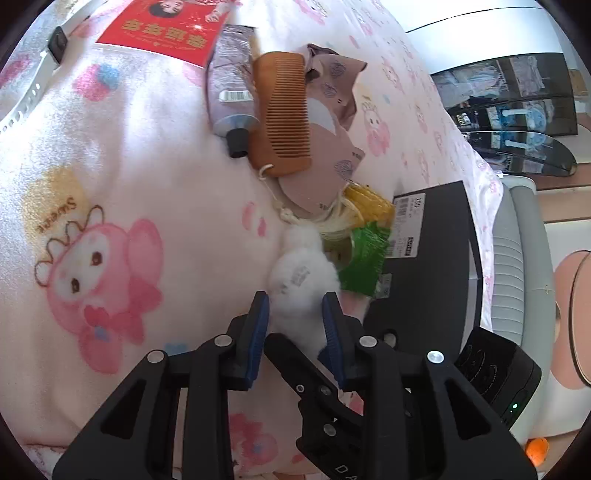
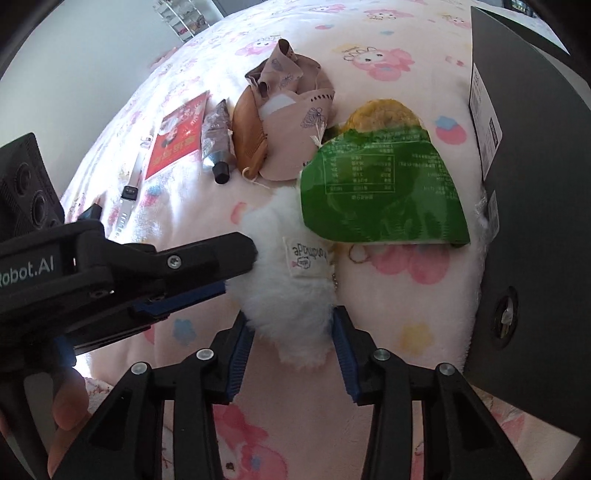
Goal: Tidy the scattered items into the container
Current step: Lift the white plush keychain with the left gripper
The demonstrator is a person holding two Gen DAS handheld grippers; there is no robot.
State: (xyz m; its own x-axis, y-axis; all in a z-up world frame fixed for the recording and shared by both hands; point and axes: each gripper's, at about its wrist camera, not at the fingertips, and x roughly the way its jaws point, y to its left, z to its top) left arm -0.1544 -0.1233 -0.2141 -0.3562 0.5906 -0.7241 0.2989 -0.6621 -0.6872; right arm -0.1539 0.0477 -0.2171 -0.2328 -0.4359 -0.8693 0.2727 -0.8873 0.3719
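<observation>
1. Step in hand, as I read it: picking up the white fluffy toy [image 2: 291, 291] to go into the black box [image 2: 535, 221], which looks like the container. The toy lies on the bed blanket [image 1: 129, 147], just beside the box's near corner.
2. Left hand-held gripper [image 1: 295, 314]: jaws part open, one on each side of the toy's end, fur touching or nearly touching both pads. Not clearly clamped.
3. Right hand-held gripper [image 2: 291, 339]: jaws wide apart, straddling the toy's lower end, with gaps at the pads, so it holds nothing.
4. Both grippers are on the same toy. Next move calls for one of them to close on the soft body, squeezing well in since fur compresses, then lift it over the box wall.
5. Still scattered: green snack packet [image 2: 380, 192] overlapping the toy's top edge, yellow item [image 2: 384, 114] behind it, pink cloth [image 2: 291, 110], wooden comb [image 1: 282, 110], tube [image 1: 231, 77], red card [image 1: 166, 29], white watch [image 2: 129, 195].
6. Hard to tell: the box opening is not visible in either view and its far part is cut off. The yellow item is mostly hidden under the packet, so identity unclear. The toy's small label text is unreadable.
</observation>
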